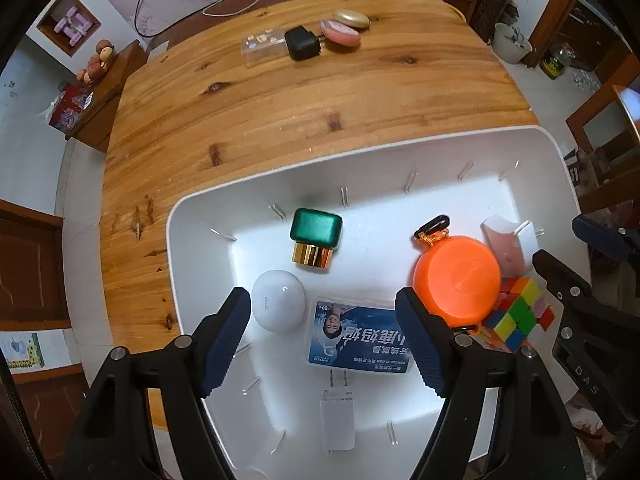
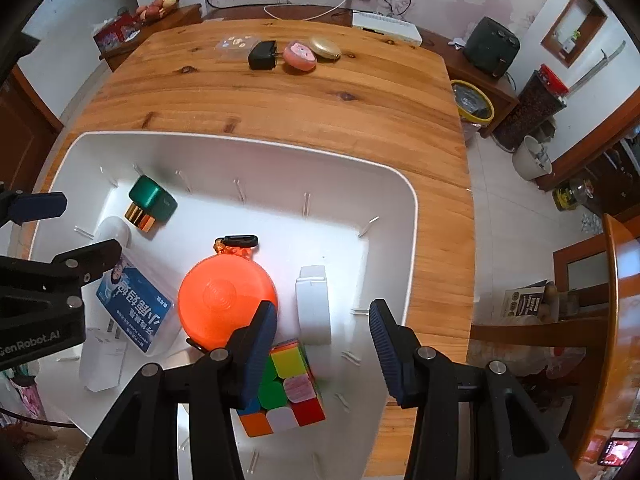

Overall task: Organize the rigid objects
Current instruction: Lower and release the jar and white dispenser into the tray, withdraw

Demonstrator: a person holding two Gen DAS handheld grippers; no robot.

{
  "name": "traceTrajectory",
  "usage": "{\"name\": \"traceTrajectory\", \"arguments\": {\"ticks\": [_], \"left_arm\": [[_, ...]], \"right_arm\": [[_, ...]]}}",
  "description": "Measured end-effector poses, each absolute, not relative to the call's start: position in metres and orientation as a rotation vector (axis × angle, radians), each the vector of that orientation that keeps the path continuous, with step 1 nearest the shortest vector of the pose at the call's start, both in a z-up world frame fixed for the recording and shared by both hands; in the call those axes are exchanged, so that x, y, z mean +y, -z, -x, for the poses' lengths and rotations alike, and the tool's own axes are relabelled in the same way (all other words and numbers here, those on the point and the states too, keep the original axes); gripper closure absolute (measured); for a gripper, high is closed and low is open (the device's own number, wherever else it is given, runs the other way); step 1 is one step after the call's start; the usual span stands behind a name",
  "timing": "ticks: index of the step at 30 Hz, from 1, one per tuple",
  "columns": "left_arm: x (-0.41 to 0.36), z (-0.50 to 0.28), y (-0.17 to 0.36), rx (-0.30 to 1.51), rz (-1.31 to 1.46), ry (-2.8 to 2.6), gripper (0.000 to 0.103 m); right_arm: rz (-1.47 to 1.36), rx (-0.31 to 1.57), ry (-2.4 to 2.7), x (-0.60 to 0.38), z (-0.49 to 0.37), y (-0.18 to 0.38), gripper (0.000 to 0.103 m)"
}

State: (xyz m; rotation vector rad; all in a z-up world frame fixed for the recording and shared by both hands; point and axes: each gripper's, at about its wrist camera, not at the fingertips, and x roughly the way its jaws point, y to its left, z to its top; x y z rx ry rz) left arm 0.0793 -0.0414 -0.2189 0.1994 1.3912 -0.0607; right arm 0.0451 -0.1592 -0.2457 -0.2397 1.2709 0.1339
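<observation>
Seen from both wrist views: white bin point(image 1: 556, 148) on the wooden counter point(image 1: 280, 120), already holding green-capped bottle point(image 1: 316, 238), white earbud case point(image 1: 278, 306), blue floss box point(image 1: 360, 336), white charger point(image 1: 338, 420), orange round case point(image 1: 456, 280), colour cube point(image 2: 286, 390) and a white-and-pink carton point(image 1: 506, 246); left hand-held gripper point(image 1: 322, 338) hanging above the bin, pointing nearly straight down, jaws wide apart, nothing between the pads, the floss box lying free below the gap; right hand-held gripper point(image 2: 322, 350) likewise above the bin, jaws apart and clamped on nothing, the cube resting loose on the bin floor under its left finger.

Still outside the bin, in a short row at the far edge of the counter: clear packet point(image 2: 236, 46), black adapter point(image 2: 262, 56), pink round case point(image 2: 300, 56), gold oval case point(image 2: 326, 48); all well apart from both tools, straight ahead and beyond the far wall of the bin.

Judged as next: a reach forward over the bin rim to this row. Row running left to right across both views; adapter with its prongs pointing to the right, along the row; gold oval also long across the view. Gold and pink cases probably nearer to the right tool, packet and adapter nearer to the left one; difference small, hard to say firmly.
</observation>
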Motion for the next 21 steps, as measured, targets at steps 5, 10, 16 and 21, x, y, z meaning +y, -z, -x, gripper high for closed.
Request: {"name": "traceTrajectory", "arguments": {"ticks": [5, 10, 16, 21], "left_arm": [[-0.044, -0.078, 0.202, 1.356, -0.197, 0.058, 0.025], [-0.046, -0.082, 0.180, 1.323, -0.178, 0.071, 0.025], [-0.045, -0.092, 0.148, 1.259, -0.155, 0.080, 0.025], [-0.042, -0.104, 0.127, 1.218, -0.153, 0.078, 0.025]], "right_arm": [[0.222, 1.249, -0.138, -0.164, -0.046, 0.235, 0.054], [0.203, 1.220, -0.144, -0.168, -0.052, 0.218, 0.054], [0.171, 1.183, -0.144, -0.175, -0.062, 0.198, 0.054], [0.157, 1.158, -0.137, -0.179, -0.074, 0.186, 0.054]]}}
